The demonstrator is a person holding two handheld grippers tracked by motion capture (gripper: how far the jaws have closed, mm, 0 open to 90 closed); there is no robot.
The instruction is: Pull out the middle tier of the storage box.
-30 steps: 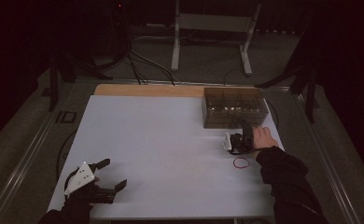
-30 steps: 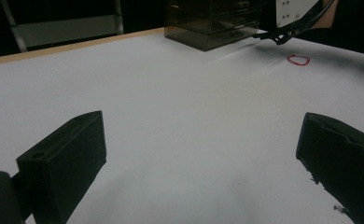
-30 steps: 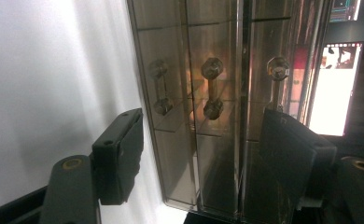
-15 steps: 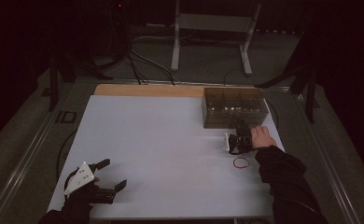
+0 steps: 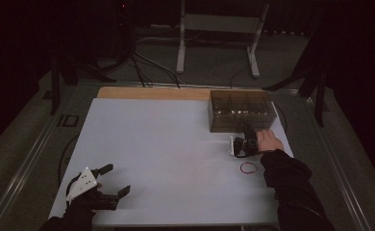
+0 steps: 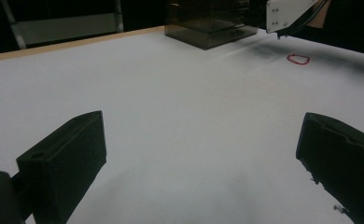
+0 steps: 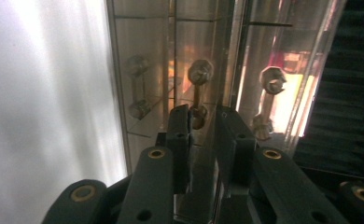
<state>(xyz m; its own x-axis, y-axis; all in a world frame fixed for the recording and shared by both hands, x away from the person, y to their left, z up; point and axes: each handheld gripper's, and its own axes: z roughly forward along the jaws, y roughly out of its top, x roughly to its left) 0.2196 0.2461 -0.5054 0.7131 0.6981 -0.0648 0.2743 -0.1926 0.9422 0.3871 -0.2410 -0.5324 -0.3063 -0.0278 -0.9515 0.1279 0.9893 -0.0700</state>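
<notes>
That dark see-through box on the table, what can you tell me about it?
The box looks like smoky, see-through plastic, low and oblong, with inner walls dividing it into sections. It stands flat at the far right of the white table. Its front carries small metal handles, which suggests drawers. The right gripper is at that front; its jaws have just been closing around the middle handle.

My right gripper [image 5: 247, 136] sits against the near face of the smoky clear drawer box [image 5: 241, 110], its jaws pointing into the box and just now closing; from up here I cannot tell what lies between them. A red rubber band [image 5: 248, 168] lies on the white table [image 5: 176, 144] near the box, just behind my right hand. My left gripper [image 5: 112, 180] rests well apart from the box, at the near left corner, its 2 jaws spread wide over bare table.
</notes>
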